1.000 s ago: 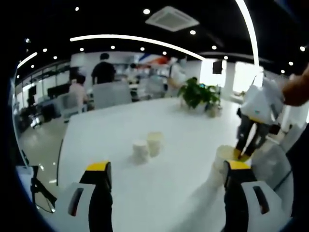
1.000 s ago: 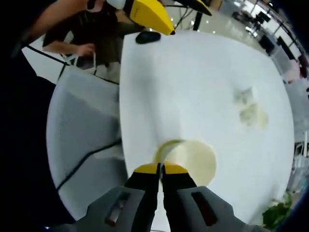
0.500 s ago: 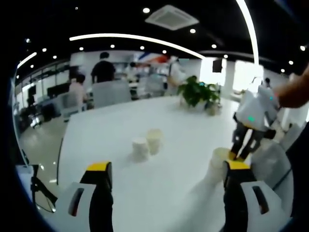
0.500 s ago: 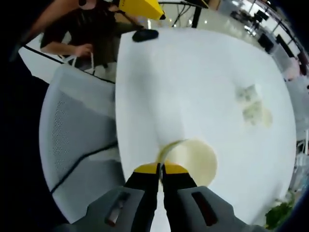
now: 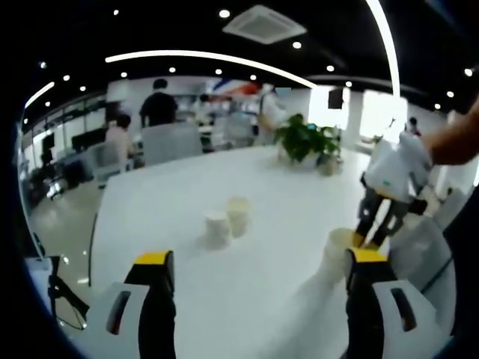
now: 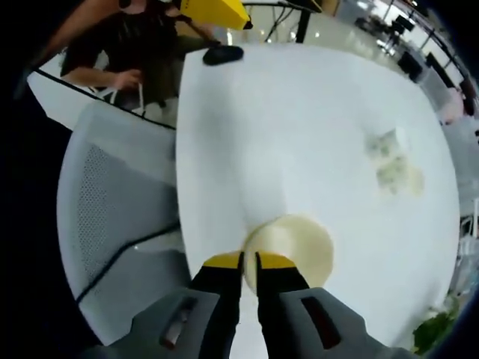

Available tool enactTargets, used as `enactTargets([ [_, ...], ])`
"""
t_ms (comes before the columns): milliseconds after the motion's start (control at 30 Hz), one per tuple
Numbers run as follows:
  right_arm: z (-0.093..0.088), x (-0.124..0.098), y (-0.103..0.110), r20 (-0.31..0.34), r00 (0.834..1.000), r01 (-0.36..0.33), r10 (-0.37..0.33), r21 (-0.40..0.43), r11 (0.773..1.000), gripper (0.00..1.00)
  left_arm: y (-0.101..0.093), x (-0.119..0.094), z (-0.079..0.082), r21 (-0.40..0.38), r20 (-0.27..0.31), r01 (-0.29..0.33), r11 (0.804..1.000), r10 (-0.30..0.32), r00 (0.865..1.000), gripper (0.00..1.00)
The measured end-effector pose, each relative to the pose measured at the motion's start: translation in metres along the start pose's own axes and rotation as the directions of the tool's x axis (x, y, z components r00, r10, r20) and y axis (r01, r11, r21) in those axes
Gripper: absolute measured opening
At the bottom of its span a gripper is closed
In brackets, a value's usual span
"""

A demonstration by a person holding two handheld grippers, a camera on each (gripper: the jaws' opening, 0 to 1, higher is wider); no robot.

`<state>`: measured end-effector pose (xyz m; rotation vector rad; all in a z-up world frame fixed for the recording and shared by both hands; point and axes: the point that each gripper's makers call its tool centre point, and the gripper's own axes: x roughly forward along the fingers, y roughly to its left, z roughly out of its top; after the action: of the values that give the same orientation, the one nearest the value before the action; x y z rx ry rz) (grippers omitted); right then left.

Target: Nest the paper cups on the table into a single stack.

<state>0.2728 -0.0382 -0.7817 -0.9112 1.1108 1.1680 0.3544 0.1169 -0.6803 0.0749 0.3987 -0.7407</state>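
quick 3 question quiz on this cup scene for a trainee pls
1. How many paper cups stand on the table in the left gripper view?
2. True or false: the left gripper has its jaws shut.
3. What stands at the table's far edge? A) potted plant B) laptop C) bottle

Key: 1. three; 2. false, they are wide open; 3. A

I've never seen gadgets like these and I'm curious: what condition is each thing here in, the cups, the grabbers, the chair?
Near cup: upright, mouth up, at the table's edge.
Two far cups: standing side by side, not nested.
Right gripper: jaws slightly parted at the near cup's rim.
Left gripper: wide open, holding nothing.
Table: white, bare around the cups.
Chair: unoccupied, beside the table.
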Motion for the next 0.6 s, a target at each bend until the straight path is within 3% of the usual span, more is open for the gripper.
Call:
enactTargets([
  [233, 0.007, -0.012, -0.009, 0.038, 0.999, 0.013, -0.014, 0.019, 1.000, 0.10, 0.000, 0.001, 0.000, 0.003, -0.003, 0.003, 1.000, -0.003, 1.000, 0.92],
  [433, 0.007, -0.025, -0.016, 0.079, 0.997, 0.011, -0.012, 0.018, 1.000, 0.21, 0.000, 0.002, 0.000, 0.000, -0.004, 0.005, 1.000, -0.005, 1.000, 0.92],
  [600, 0.015, -0.042, -0.026, 0.186, 0.982, 0.027, -0.037, 0.057, 0.998, 0.29, 0.000, 0.005, 0.001, 0.002, 0.003, 0.008, 1.000, -0.008, 1.000, 0.93],
])
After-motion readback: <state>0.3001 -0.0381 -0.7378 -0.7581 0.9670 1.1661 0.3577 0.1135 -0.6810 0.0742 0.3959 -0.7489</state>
